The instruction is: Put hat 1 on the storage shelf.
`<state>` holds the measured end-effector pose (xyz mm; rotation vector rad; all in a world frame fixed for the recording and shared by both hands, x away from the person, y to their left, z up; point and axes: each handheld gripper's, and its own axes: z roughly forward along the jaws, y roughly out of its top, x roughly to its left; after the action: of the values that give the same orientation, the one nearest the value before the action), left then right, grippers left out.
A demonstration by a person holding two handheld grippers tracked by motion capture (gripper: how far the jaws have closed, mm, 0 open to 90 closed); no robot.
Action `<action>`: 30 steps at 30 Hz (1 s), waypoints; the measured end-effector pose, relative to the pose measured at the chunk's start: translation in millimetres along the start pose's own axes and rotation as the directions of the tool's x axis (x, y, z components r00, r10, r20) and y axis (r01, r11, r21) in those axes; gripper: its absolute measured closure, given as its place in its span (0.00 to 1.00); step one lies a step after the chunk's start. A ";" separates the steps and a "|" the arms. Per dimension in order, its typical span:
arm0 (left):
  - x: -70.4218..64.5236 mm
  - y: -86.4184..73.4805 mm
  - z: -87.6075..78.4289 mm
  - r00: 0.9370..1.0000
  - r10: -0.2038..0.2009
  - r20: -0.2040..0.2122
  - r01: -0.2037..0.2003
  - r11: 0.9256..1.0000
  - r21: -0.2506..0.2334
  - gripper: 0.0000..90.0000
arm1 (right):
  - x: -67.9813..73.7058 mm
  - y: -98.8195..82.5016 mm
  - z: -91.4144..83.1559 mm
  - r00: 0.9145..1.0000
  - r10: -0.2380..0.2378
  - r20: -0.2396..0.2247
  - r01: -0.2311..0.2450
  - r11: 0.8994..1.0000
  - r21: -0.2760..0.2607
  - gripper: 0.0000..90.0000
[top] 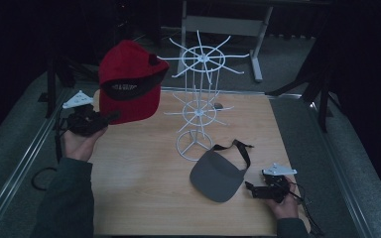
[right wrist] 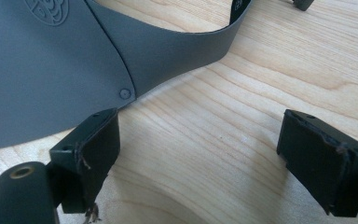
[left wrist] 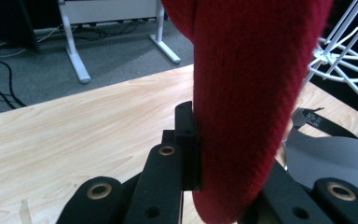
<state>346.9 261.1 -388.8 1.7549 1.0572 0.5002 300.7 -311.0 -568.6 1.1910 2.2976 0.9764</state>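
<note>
Left tool point(top: 110, 118) clamps red cap point(top: 129, 79); right tool point(right wrist: 200, 163) gapes over wooden table point(top: 144, 193), dark room.

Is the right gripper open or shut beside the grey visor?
Open. The right gripper shows bare table between its spread jaws, with the grey visor just ahead of one jaw.

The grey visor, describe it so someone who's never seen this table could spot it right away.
Start at the white wire rack standing mid-table. Just in front of its round base, toward the right gripper, the grey visor lies flat on the wood with a black strap. Unlike the red cap held up by the left gripper, it has no crown.
</note>
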 end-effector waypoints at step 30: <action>-1.0 32.4 4.8 1.000 0.008 -0.010 -0.008 0.998 -0.059 0.96 | -0.1 0.0 0.1 1.000 -0.002 0.001 0.002 1.000 -0.001 0.15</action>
<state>363.7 253.4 -361.8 1.7074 1.0327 0.5401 300.8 -311.1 -568.6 1.1885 2.2964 0.9764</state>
